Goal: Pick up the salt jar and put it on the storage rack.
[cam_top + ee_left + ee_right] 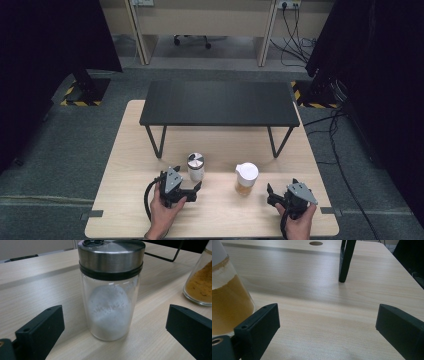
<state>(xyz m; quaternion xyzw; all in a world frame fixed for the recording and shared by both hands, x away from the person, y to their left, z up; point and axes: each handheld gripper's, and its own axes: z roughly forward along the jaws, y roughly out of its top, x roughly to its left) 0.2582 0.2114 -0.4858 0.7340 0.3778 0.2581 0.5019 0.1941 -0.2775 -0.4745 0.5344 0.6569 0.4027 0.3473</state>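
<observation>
Beside salt jar (110,290) — left gripper (187,189), level

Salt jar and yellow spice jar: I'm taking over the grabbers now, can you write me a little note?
Left gripper: open, jaws either side of the salt jar, not touching it.
Right gripper: open, holding nothing, just right of the spice jar.
Both jars stand upright on the wooden table, in front of the black shelf.
Done: nothing picked up.
Left: probably close on the salt jar and lift.
</observation>
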